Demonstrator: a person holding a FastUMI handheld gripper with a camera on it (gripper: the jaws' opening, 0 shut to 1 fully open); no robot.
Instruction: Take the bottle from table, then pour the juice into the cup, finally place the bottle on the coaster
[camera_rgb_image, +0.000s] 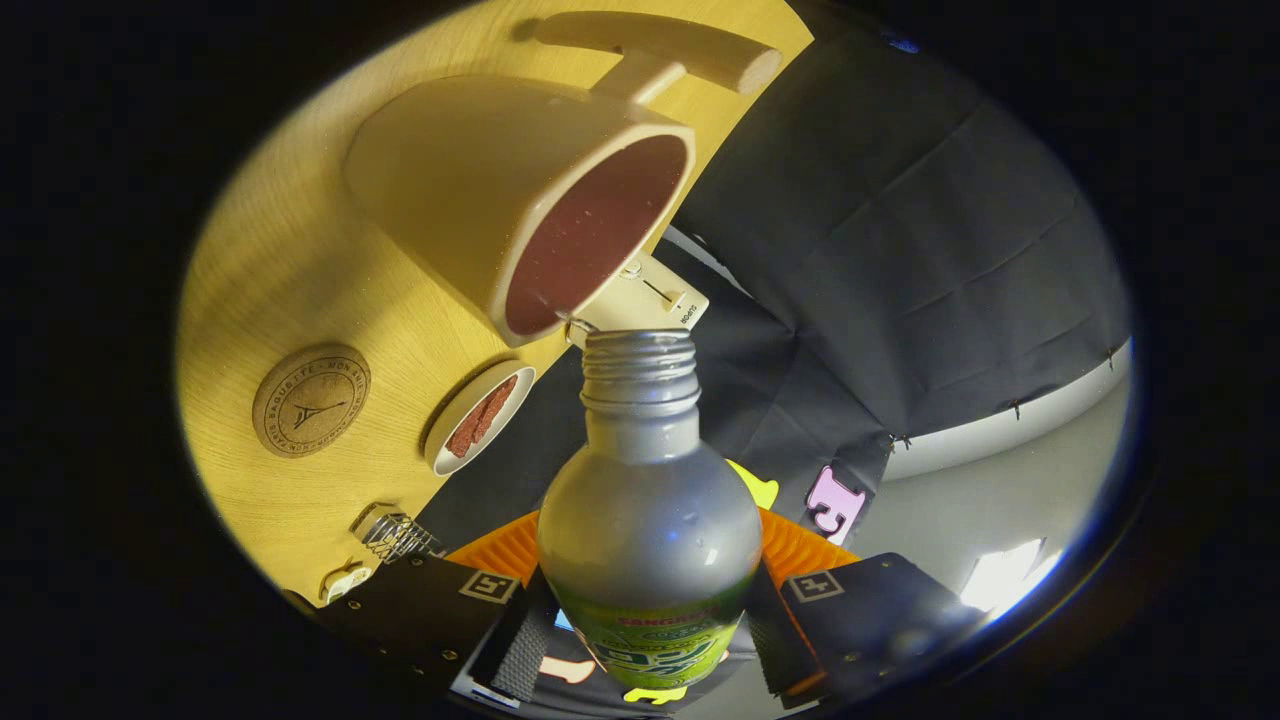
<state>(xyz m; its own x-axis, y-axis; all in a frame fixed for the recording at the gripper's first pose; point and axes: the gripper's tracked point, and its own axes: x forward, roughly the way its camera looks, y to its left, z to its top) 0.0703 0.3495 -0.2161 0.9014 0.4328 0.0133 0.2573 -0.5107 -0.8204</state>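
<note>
- We see our claw (650, 610) closed on the bottle (648, 520), both fingers pressing its sides at the label.
- The bottle is uncapped; its threaded mouth sits just beside the rim of the cup (520, 190).
- The cup stands on the wooden desk (270, 280), with reddish juice inside.
- The round cork coaster (311, 400) lies bare on the desk, apart from the cup.
- A small dish (480, 416) sits between coaster and bottle.

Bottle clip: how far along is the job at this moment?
Done: the bottle is off the table, clamped between both fingers of the gripper. In hand: the pour, with the bottle's uncapped mouth at the rim of the cup, which holds reddish liquid. Left: setting the bottle on the coaster, now bare.
</note>
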